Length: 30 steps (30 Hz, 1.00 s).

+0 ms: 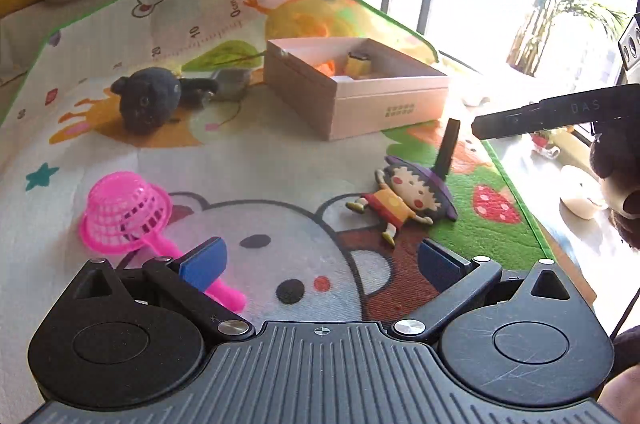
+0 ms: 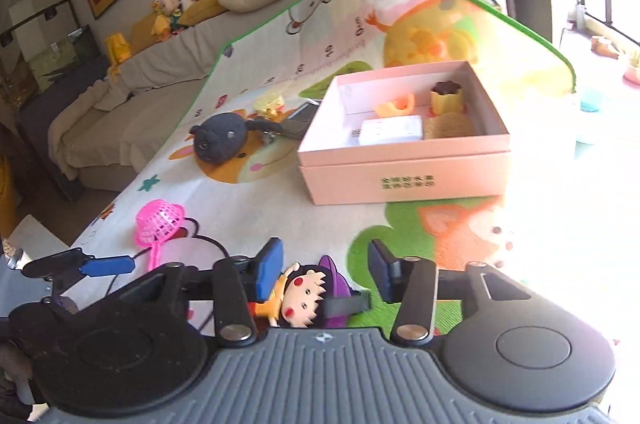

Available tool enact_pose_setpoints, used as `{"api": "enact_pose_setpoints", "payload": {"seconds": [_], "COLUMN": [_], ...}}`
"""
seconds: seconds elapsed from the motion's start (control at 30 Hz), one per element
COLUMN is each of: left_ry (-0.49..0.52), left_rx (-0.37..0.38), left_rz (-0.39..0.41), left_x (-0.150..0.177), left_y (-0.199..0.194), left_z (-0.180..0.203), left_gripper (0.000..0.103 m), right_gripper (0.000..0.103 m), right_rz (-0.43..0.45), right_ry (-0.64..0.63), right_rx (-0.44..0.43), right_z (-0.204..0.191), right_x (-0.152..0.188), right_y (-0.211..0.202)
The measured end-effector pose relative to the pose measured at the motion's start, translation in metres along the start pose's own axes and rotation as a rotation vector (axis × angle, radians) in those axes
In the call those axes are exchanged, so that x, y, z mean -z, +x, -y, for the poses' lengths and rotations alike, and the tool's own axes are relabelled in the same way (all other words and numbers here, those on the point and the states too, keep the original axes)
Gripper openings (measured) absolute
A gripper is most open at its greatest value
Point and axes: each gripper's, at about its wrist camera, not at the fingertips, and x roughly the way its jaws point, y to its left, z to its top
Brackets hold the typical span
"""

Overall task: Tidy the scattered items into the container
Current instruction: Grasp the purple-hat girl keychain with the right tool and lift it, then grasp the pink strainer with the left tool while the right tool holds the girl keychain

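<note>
So much colour here. The soft play mat [image 2: 248, 192] is cream with a bright green border, cartoon bears, a yellow chick and a red strawberry on a green patch near its right edge. The pale pink cardboard box [image 2: 404, 168] has small green lettering on its side. The plastic toy strainer [image 1: 122, 220] is hot pink, the round plush animal [image 1: 146, 100] is charcoal black, and the little cartoon girl figure [image 1: 404, 198] wears a purple hat, red cheeks and an orange-red striped top. Both grippers have blue pads [image 1: 204, 264] on black arms.
</note>
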Motion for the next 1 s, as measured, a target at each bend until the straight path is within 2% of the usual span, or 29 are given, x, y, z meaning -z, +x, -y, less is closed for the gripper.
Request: {"api": "enact_pose_setpoints", "payload": {"seconds": [0.17,0.27,0.4,0.5,0.57,0.7,0.77,0.8,0.83,0.87,0.93,1.0], "left_ry": [0.116,0.17,0.174,0.146,0.123,0.109,0.122,0.121,0.115,0.114,0.112,0.066], "left_rx": [0.078,0.063,0.085,0.102,0.156,0.355,0.401,0.386,0.322,0.222,-0.043,-0.294], "left_rz": [-0.062,-0.095,-0.111,-0.111,-0.113,-0.149,-0.161,-0.161,-0.146,-0.121,-0.055,-0.012], "left_x": [-0.009,-0.016,-0.026,-0.029,-0.03,-0.023,-0.016,-0.014,-0.014,-0.014,-0.017,-0.018], "left_y": [0.04,0.063,0.085,0.094,0.093,0.081,0.073,0.069,0.063,0.058,0.047,0.043], "left_z": [0.032,0.042,0.044,0.045,0.05,0.065,0.07,0.069,0.066,0.06,0.045,0.022], "left_gripper": [0.103,0.103,0.103,0.103,0.103,0.103,0.103,0.103,0.103,0.103,0.103,0.103], "right_gripper": [0.068,0.069,0.069,0.071,0.075,0.086,0.089,0.09,0.092,0.094,0.098,0.1], "right_rz": [-0.016,-0.042,-0.056,-0.068,-0.073,-0.056,-0.038,-0.032,-0.026,-0.02,-0.004,0.017], "right_ry": [0.022,-0.009,0.087,0.178,0.222,0.266,0.257,0.245,0.232,0.221,0.198,0.171], "right_rx": [0.035,0.049,-0.017,-0.034,-0.024,0.011,0.036,0.051,0.067,0.081,0.09,0.088], "right_z": [0.026,0.03,0.043,0.054,0.059,0.066,0.065,0.064,0.062,0.06,0.054,0.046], "right_x": [0.024,0.033,0.032,0.029,0.029,0.034,0.037,0.037,0.038,0.038,0.038,0.04], "right_y": [-0.008,-0.004,-0.002,0.002,0.005,0.006,0.006,0.006,0.007,0.007,0.007,0.007]}}
